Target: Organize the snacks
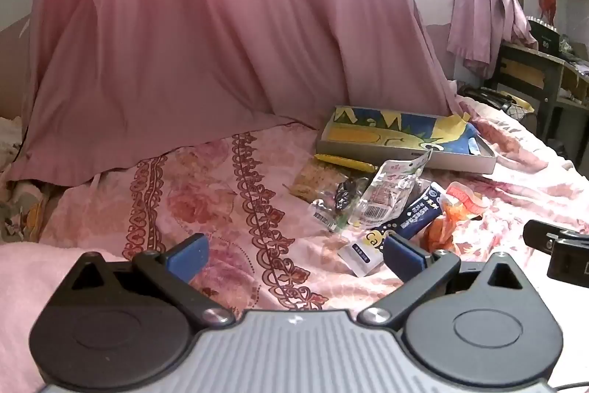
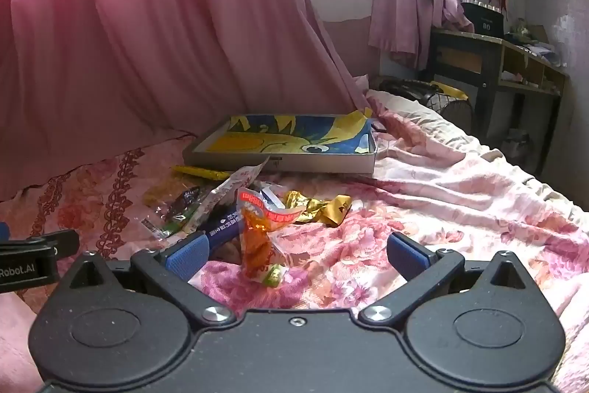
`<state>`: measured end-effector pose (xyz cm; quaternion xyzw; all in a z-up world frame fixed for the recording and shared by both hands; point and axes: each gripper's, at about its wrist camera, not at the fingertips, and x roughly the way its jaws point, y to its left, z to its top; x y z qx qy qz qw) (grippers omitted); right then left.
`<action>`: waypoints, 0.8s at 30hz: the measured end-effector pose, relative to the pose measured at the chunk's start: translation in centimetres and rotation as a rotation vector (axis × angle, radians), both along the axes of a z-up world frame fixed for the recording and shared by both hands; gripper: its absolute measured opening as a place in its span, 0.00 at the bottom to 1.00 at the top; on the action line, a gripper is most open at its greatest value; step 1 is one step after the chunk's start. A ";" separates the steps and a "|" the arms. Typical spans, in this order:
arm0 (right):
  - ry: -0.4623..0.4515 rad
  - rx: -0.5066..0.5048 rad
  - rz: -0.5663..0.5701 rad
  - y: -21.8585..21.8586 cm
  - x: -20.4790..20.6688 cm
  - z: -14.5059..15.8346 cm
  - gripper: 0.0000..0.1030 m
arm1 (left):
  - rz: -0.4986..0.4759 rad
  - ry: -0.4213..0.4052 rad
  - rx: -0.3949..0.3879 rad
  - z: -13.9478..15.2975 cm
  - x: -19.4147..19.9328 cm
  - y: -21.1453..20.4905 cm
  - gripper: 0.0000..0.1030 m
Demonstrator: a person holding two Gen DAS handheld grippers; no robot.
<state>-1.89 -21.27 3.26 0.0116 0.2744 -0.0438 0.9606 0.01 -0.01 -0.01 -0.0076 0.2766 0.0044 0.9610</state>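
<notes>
a: left hand-held gripper first: its fingers are spread wide with nothing between them, low over the bed, with bare flowered sheet in the gap. right hand-held gripper is just as wide and empty.

b: and the snacks?

a: heaped loose on the sheet ahead of both, just in front of the shallow box. from the left: a yellow stick packet lying along the box's near wall, a clear bag of crackers touching it, a small dark packet, a clear barcode pouch tilted up over the others, a dark blue tube packet, a white sachet nearest the left gripper, an orange wrapper, and a gold wrapper furthest right.

b: why does the box sit there?

a: my guess is it's the container. it's open on top, lined with a blue and yellow picture, and looks nearly empty, so little sorting seems done. the orange wrapper stands crumpled upright inside the right gripper's span, near its left finger, so it looks like the likely first pick.

b: anything you can't make out?

a: the print is too small to read. packets overlap, so there may be more underneath. the box's far right corner holds something blue i can't identify. a pink curtain hides whatever is behind the bed, and the worktop at far right is cluttered and dim.
</notes>
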 end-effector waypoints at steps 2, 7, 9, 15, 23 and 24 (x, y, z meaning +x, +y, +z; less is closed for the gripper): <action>0.001 -0.001 -0.001 0.0 0.0 0.0 1.00 | -0.001 0.000 0.001 0.0 0.0 0.0 1.00; -0.002 0.000 0.000 0.1 0.0 -0.1 1.00 | -0.002 0.000 -0.001 0.0 0.0 0.0 1.00; 0.000 0.008 0.000 -0.1 0.0 -0.1 1.00 | -0.002 0.001 -0.001 0.0 0.0 0.0 1.00; -0.001 0.005 0.004 -0.2 0.2 0.7 1.00 | -0.001 0.003 -0.001 0.0 0.0 0.0 1.00; 0.005 0.013 0.000 -0.1 0.2 -0.1 1.00 | -0.001 0.005 0.001 0.0 0.0 0.0 1.00; 0.006 0.013 0.001 -0.1 0.1 -0.1 1.00 | -0.001 0.005 0.001 0.0 0.0 0.0 1.00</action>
